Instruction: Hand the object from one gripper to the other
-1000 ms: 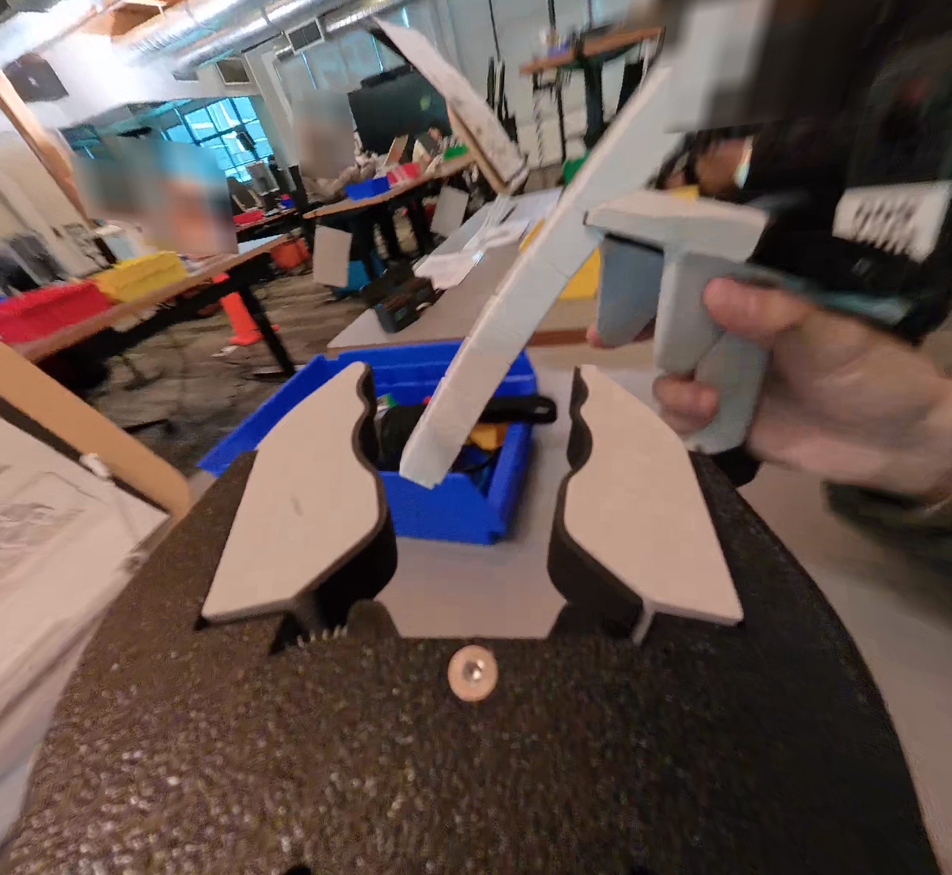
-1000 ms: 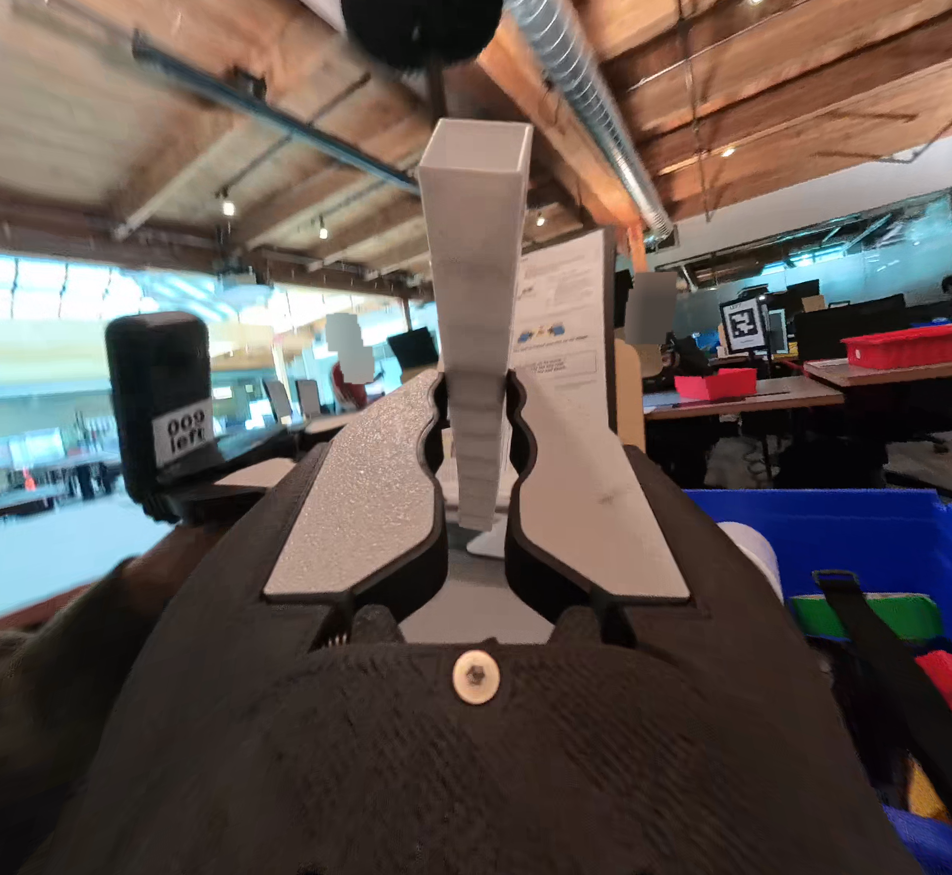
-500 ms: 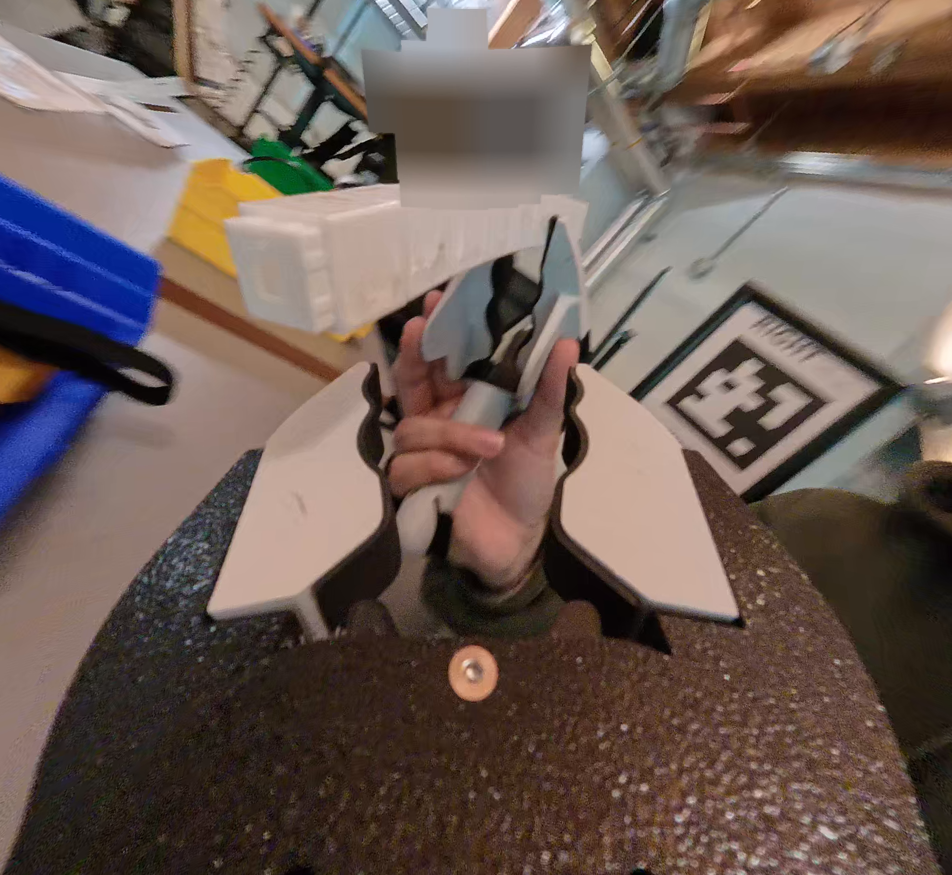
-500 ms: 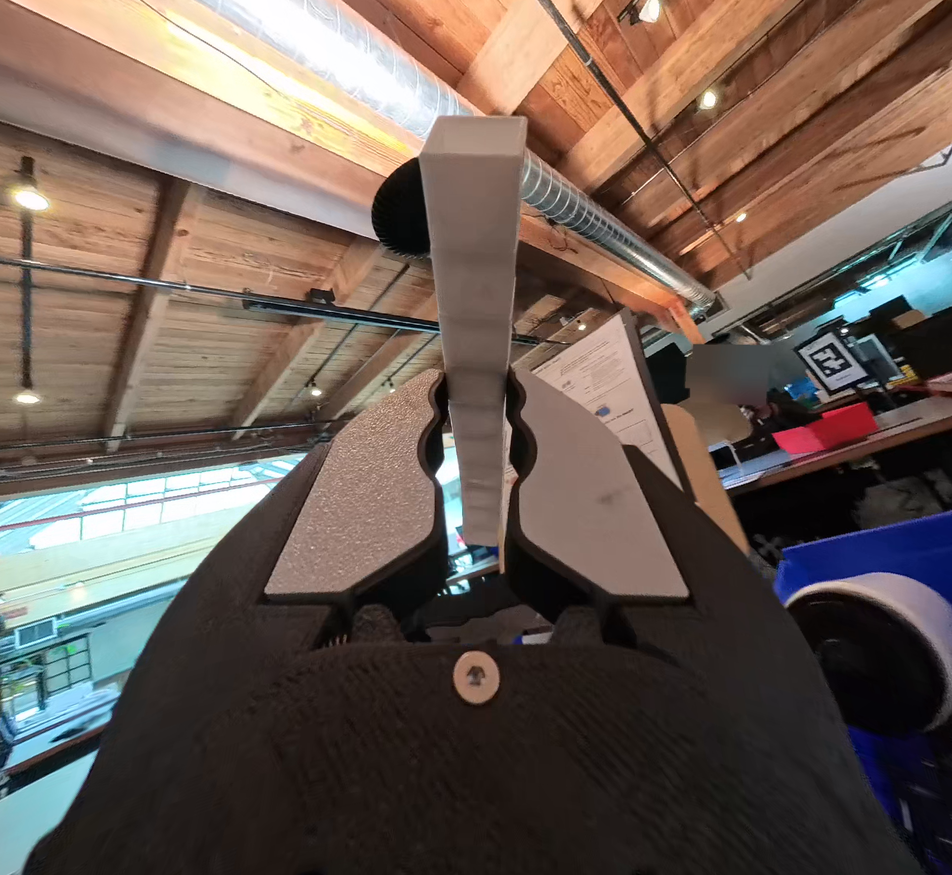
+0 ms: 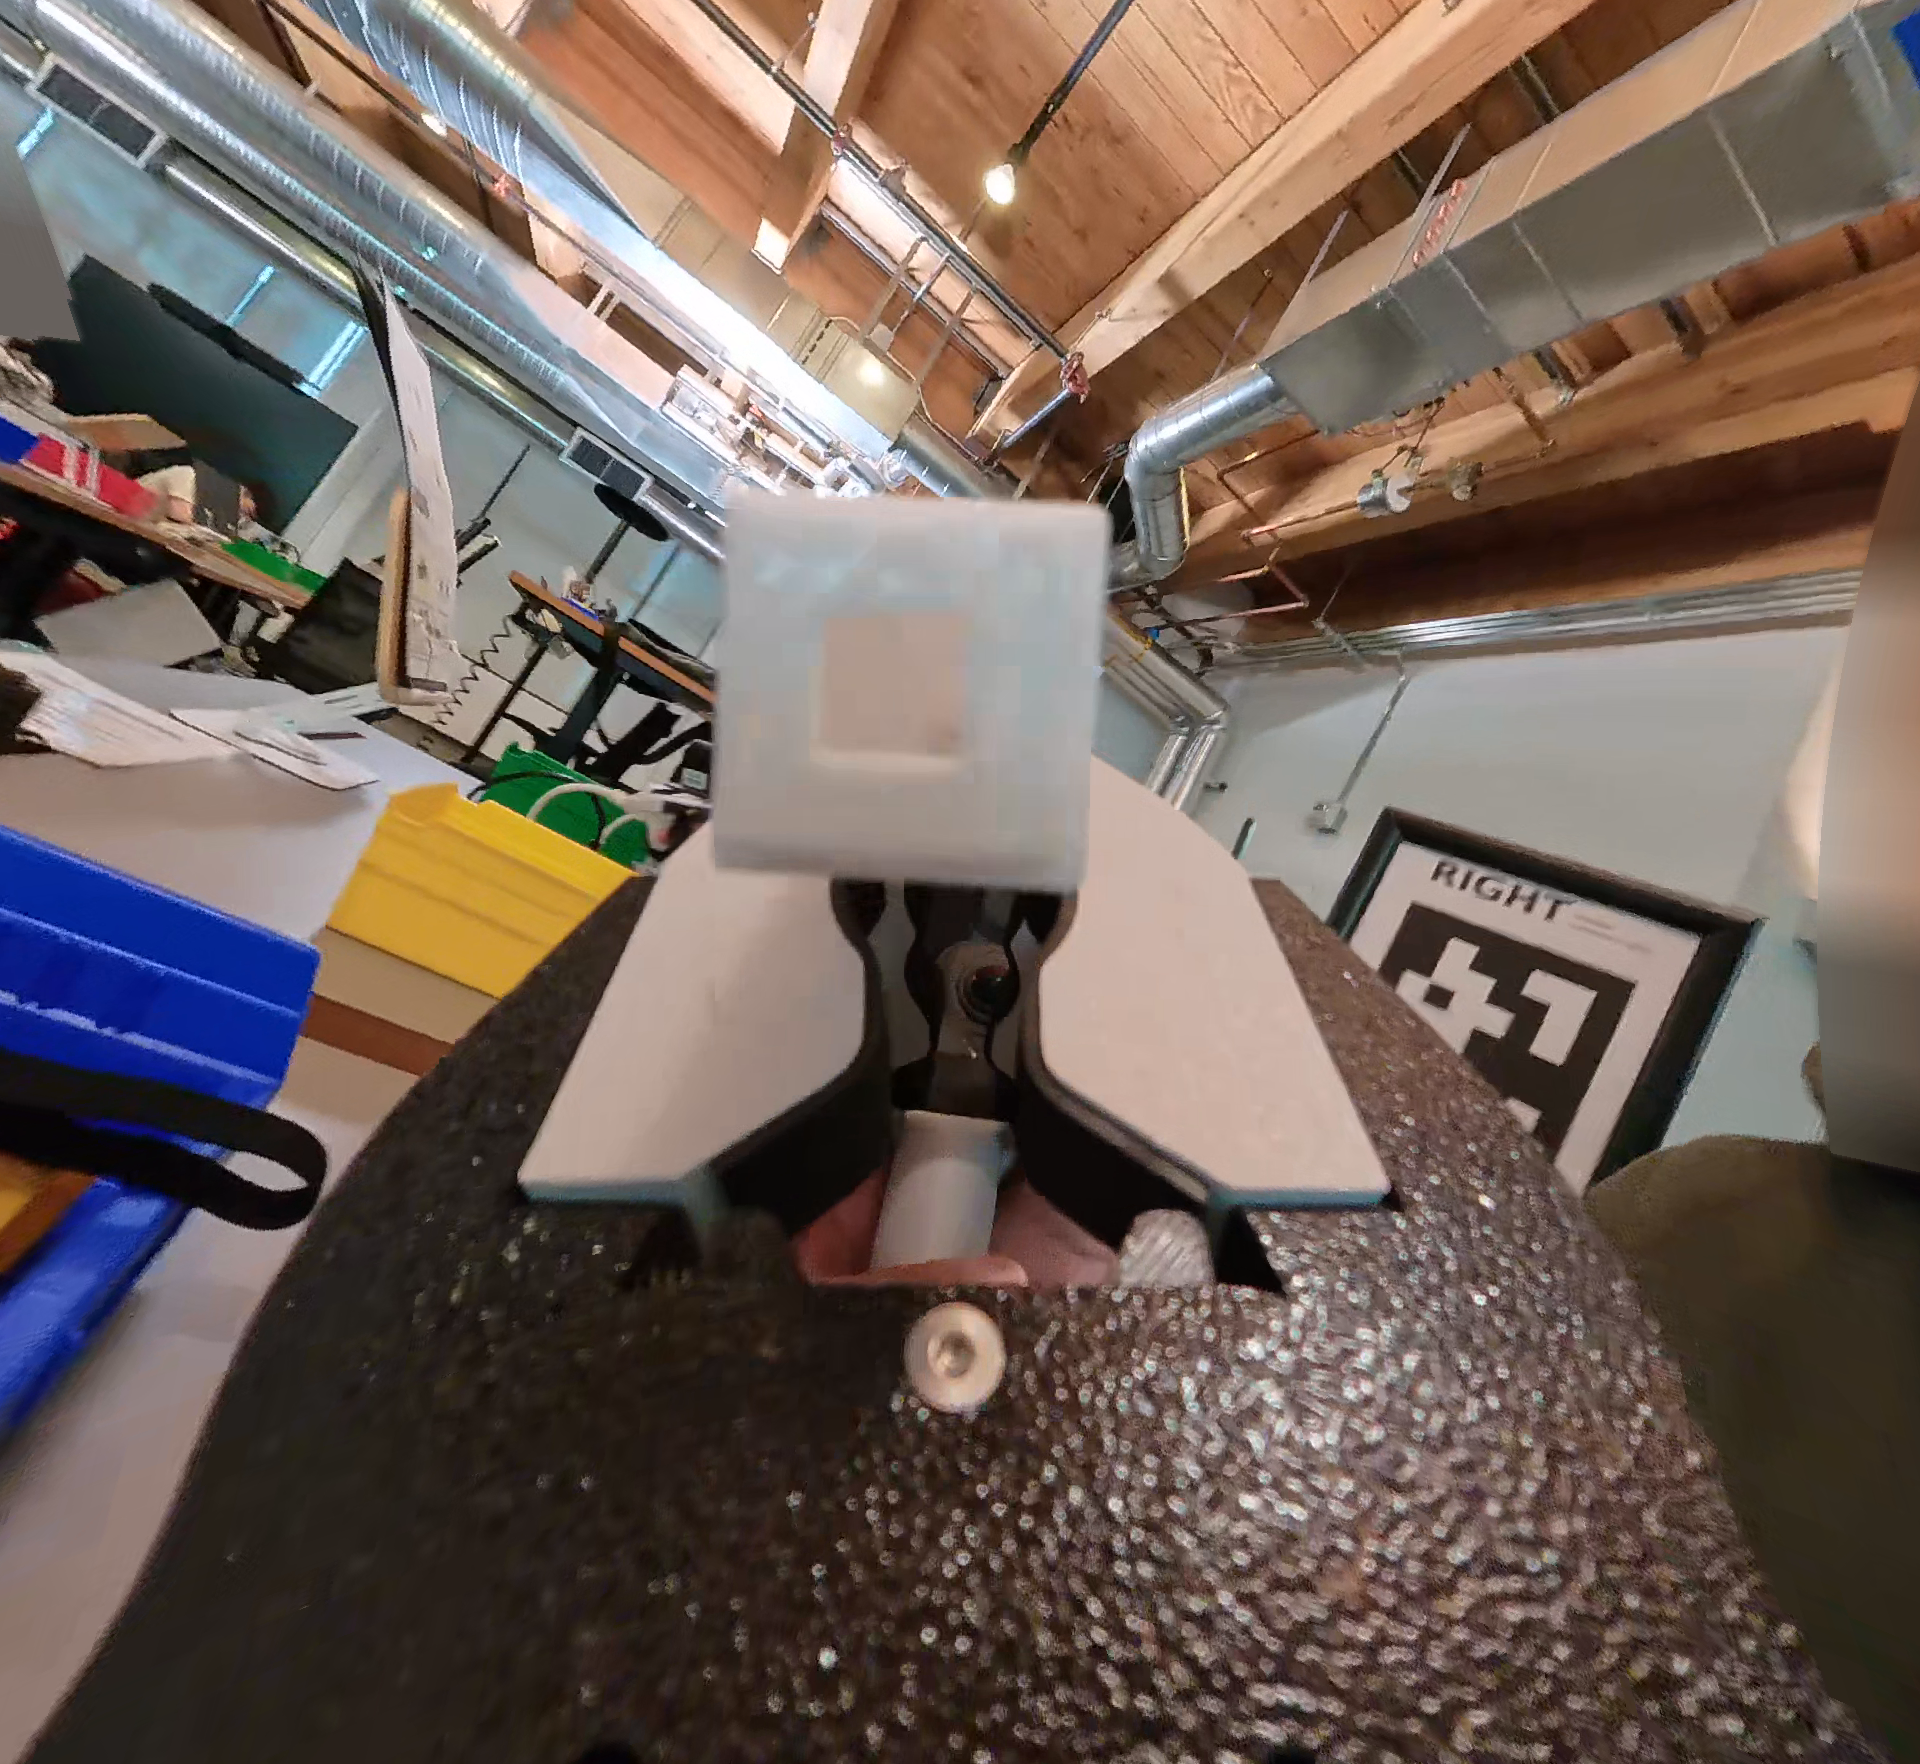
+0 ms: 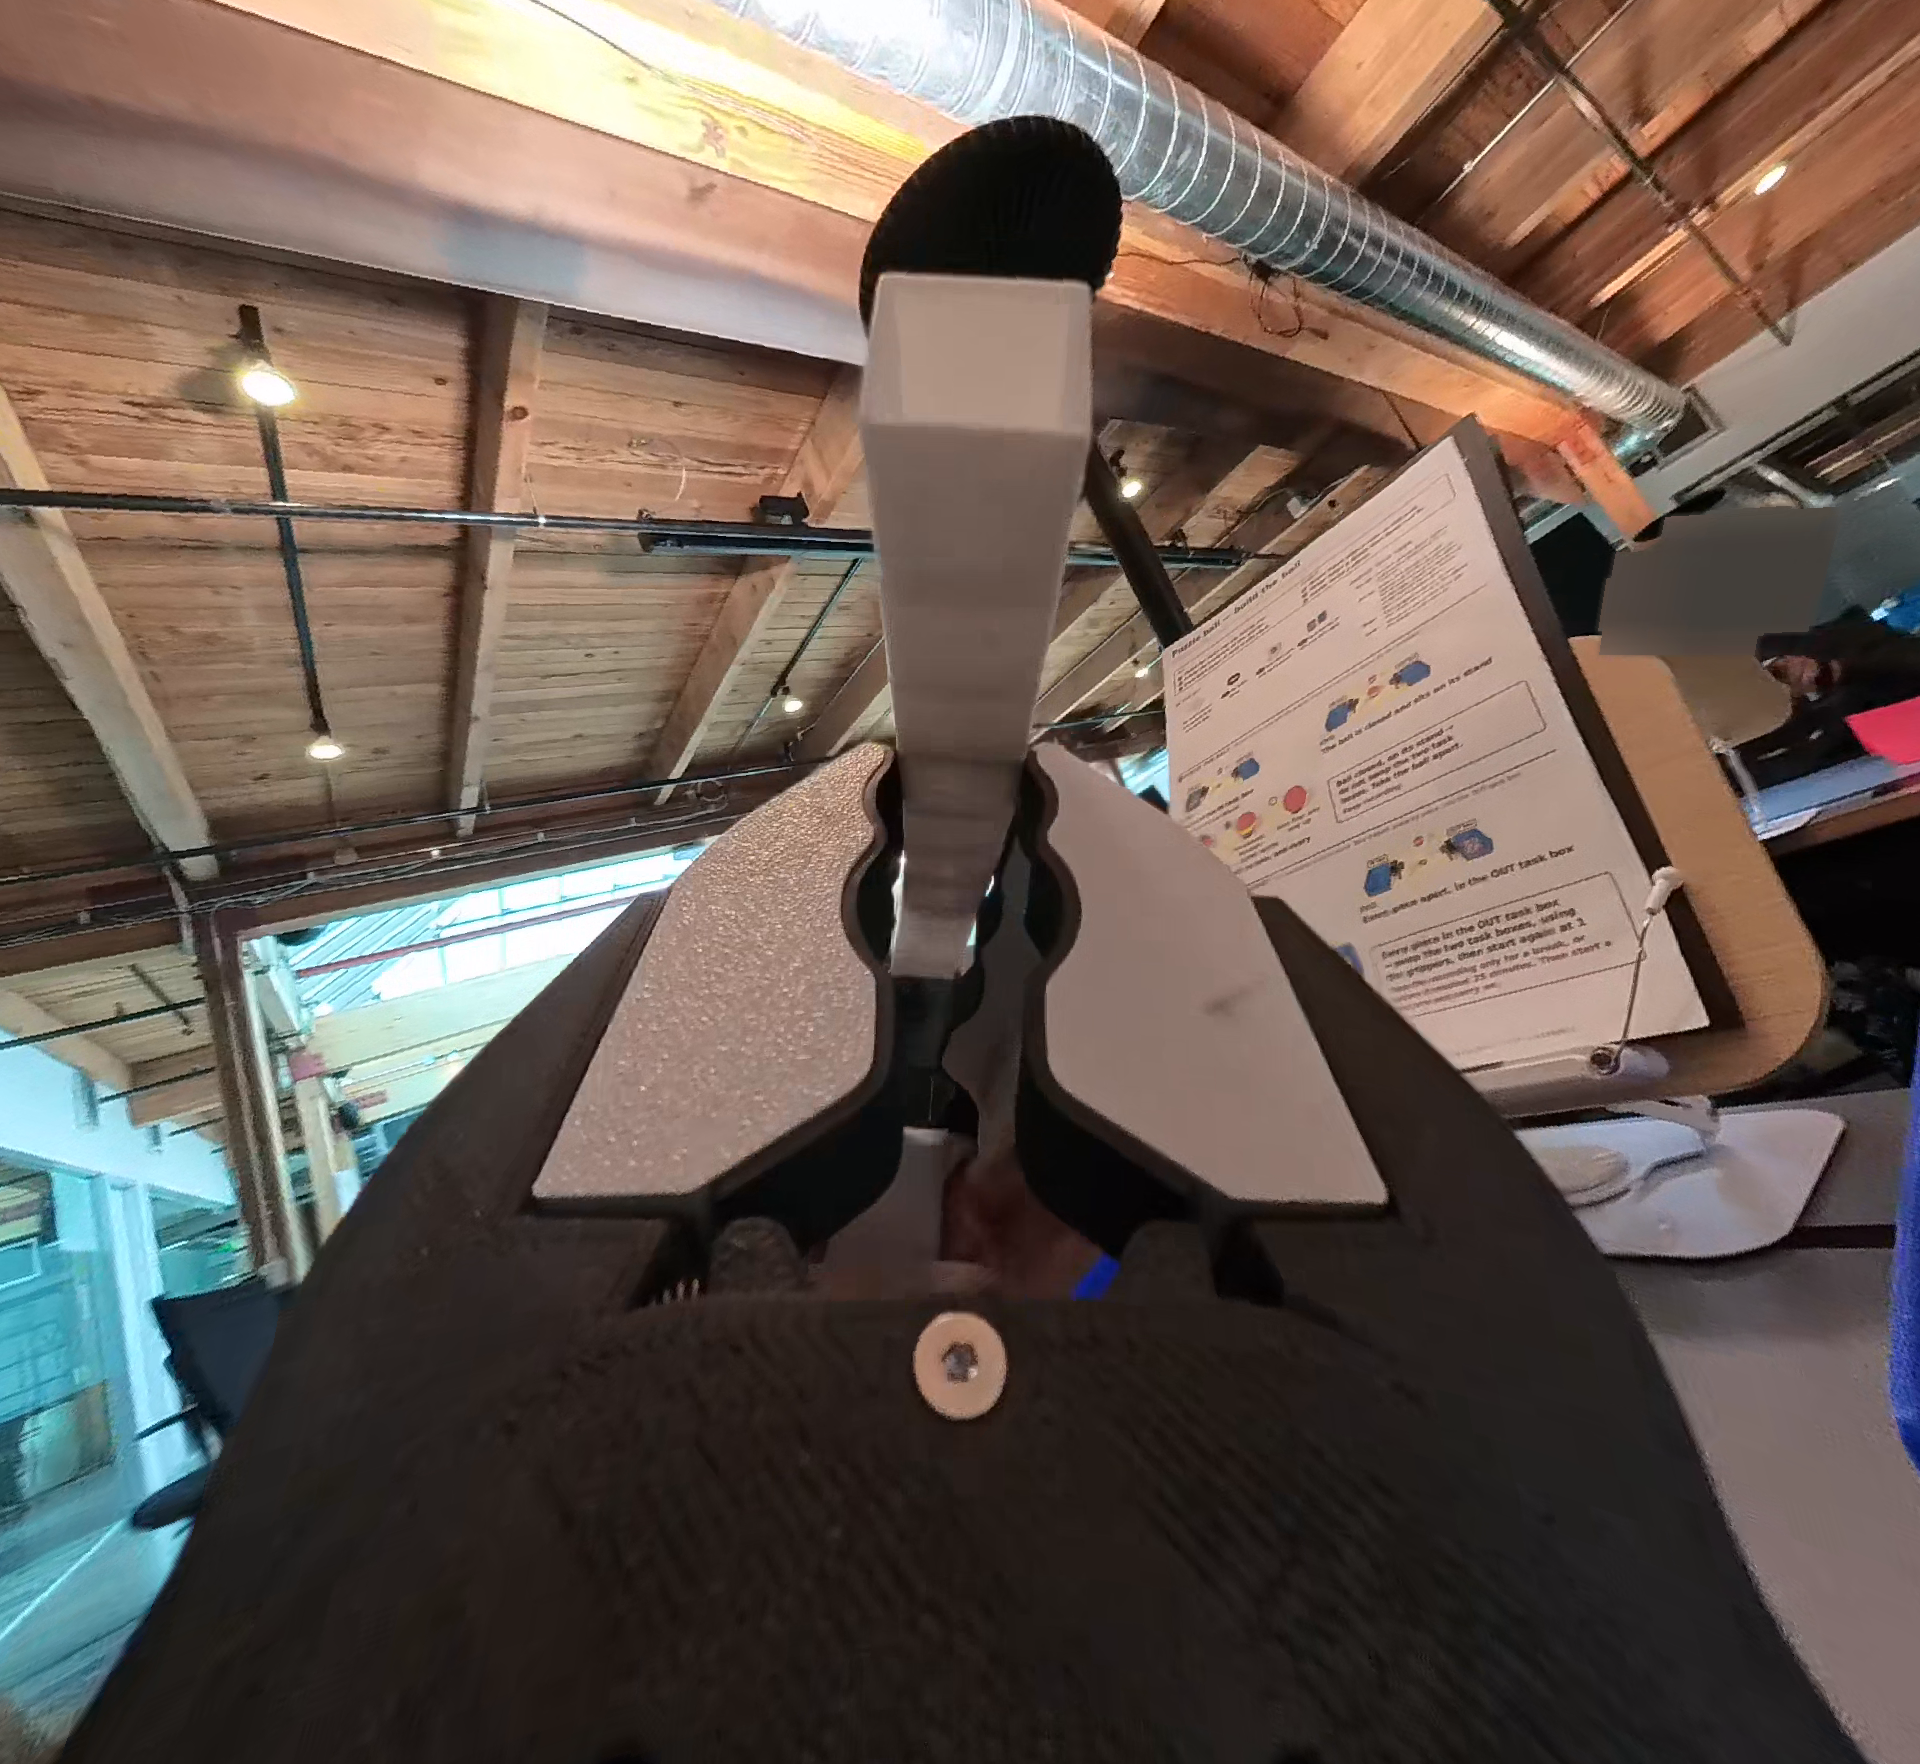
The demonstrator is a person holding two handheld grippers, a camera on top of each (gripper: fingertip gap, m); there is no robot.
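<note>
— Where's the white bar [image 6: 971, 519] right now?

— The right gripper [image 6: 961, 779] has it pinched between both fingers, low on its length. Its long end rises up and away toward the wooden ceiling, and the short end sits down in the gap between the fingers.

— And the left gripper [image 5: 951, 888]?

— It's pointed straight at the bar [image 5: 904, 696], so from its side you only get the square end face, a bit blurred, with a sunken square in the middle. That face covers the fingertips. The fingers stand fairly close together, but I can't tell whether they're biting on the bar or just close to it.

— Anything behind it?

— Through the gap between the left fingers there's dark hardware and part of a hand [image 5: 935, 1247] wrapped round a pale handle.

— What about the table?

— A grey table [image 5: 208, 821] off to the left, with a blue bin [image 5: 135, 976] near, a black strap hanging out of it, and a yellow bin [image 5: 457, 873] farther back. On the right a framed black-and-white marker board [image 5: 1507, 997] leans. From the other side, a printed instruction sheet [image 6: 1403, 779] stands on a holder to the right of the bar.
</note>
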